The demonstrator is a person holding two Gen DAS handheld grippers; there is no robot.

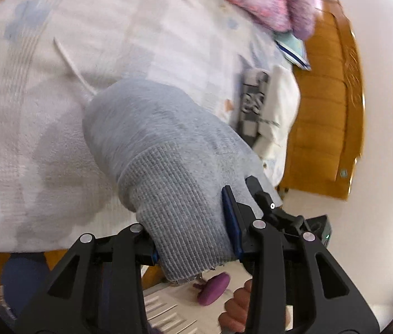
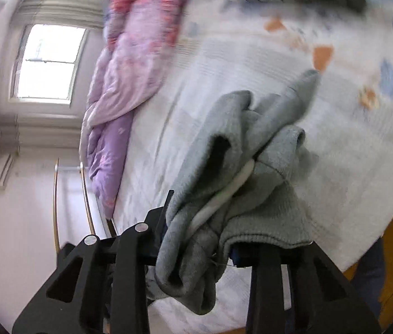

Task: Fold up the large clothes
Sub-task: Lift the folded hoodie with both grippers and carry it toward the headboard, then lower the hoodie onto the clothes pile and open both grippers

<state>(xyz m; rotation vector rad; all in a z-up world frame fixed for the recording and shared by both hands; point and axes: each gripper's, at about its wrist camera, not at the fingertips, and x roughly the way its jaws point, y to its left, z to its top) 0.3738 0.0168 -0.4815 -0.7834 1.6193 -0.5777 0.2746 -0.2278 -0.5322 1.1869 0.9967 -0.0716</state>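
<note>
Both tongs hold the grey sweater above the bed.

The left tongs [image 1: 196, 239] are closed on the ribbed hem of the grey sweater [image 1: 163, 150], and the cloth runs forward from them over the bed [image 1: 43, 83], where it reaches toward the middle of the sheet. The right tongs [image 2: 196, 247] grip a bunched part of the same sweater [image 2: 241, 167]; a white drawstring [image 2: 224, 194] lies in its folds. In the left view the string [image 1: 71, 66] also shows beyond the sweater. A pink and purple quilt [image 2: 129, 78] lies along the far edge of the bed, beside the window [image 2: 49, 61]. Near the wooden headboard [image 1: 327, 117] there are a checked cloth [image 1: 252, 100] and a white garment [image 1: 280, 103]. No brand, label or writing can be read; the pictures are blurred.
</note>
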